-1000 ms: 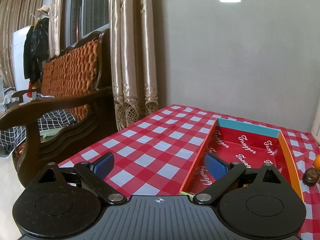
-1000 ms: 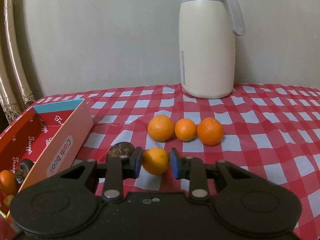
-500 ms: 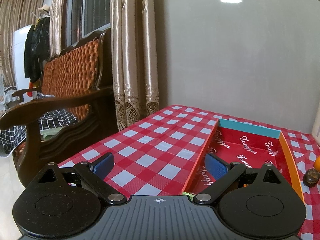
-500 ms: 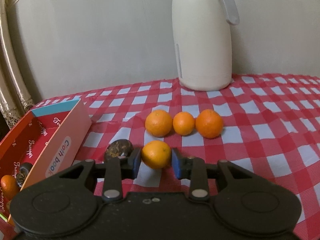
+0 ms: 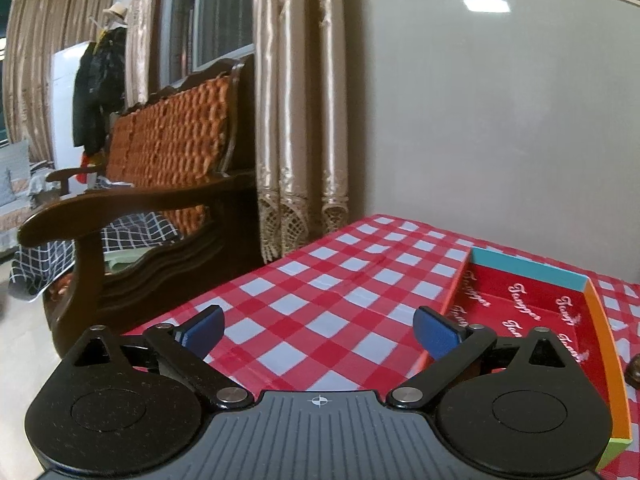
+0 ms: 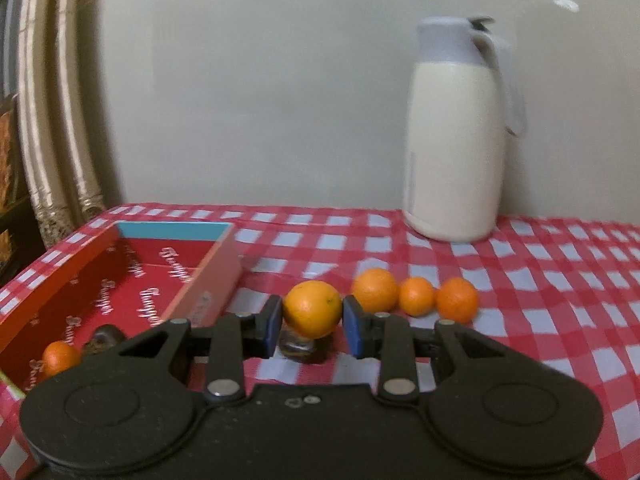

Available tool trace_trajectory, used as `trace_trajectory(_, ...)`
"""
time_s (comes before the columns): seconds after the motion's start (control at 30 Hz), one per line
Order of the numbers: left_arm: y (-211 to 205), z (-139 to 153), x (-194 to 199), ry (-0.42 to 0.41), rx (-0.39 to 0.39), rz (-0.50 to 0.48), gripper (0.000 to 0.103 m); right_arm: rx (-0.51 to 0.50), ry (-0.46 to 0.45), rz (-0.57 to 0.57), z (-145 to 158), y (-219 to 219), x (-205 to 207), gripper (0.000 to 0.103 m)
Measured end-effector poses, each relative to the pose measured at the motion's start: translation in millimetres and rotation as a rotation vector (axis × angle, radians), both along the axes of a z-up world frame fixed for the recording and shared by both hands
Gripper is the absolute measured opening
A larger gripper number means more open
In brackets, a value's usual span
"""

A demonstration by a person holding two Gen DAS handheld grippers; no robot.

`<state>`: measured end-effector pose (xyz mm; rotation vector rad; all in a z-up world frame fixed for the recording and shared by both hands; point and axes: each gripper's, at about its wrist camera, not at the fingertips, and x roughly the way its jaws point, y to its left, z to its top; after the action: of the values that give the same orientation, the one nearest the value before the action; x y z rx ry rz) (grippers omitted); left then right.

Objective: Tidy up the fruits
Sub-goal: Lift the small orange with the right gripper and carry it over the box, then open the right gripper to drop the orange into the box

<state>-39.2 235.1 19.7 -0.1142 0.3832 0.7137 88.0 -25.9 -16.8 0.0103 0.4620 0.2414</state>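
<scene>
The right gripper (image 6: 312, 322) clenched a smooth round orange (image 6: 313, 309), now lifted beside the red cardboard box (image 6: 212, 280); the left gripper (image 5: 318, 326) was opening wider, empty, over checked oilcloth (image 5: 340, 280).

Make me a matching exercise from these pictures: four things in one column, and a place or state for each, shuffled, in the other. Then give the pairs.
Things:
1. Right hand-held gripper
2. Left hand-held gripper
3. Cream thermos jug with grey lid
4. Dark brown round fruit

Places or states:
A. Standing on the checked tablecloth by the wall
B. Lying inside the red cardboard box
C. Jaws opening, nothing between them
D. Clamped on a round orange fruit

Pairs: 1-D, 2-C, 3-A, 4-B
</scene>
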Motion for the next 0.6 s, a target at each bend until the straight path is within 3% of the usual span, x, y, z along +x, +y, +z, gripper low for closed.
trace_trajectory(0.6, 26.7, -6.6, -11.8, 0.014, -0.011, 0.061, 0.103, -0.071, -0.085, 0.203, 8.4, 72.6, -26.1, 0.031)
